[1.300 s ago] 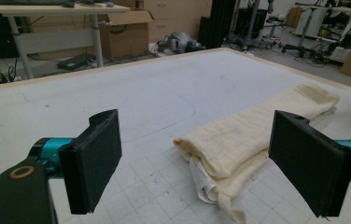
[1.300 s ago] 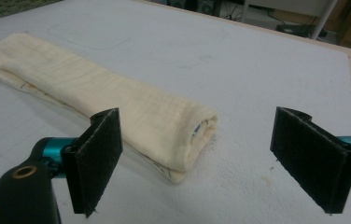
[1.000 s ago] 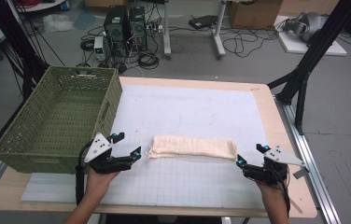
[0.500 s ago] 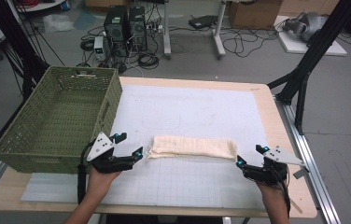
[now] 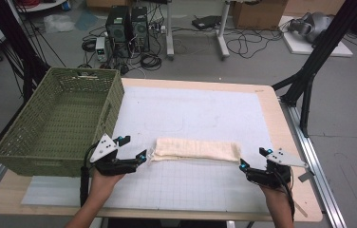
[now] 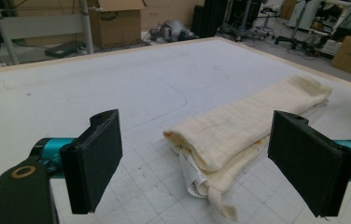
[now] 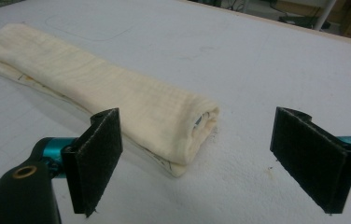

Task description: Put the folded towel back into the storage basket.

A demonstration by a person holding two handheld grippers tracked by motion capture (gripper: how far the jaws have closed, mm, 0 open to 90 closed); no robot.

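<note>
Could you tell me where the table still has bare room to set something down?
The white mat lies bare beyond the folded cream cloth, to the table's far edge. Another bare strip runs between the left gripper and right gripper. The green basket crowds the left side.

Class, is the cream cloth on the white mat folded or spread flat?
Folded: the cream cloth forms a long narrow bundle, with layers visible at its end.
</note>
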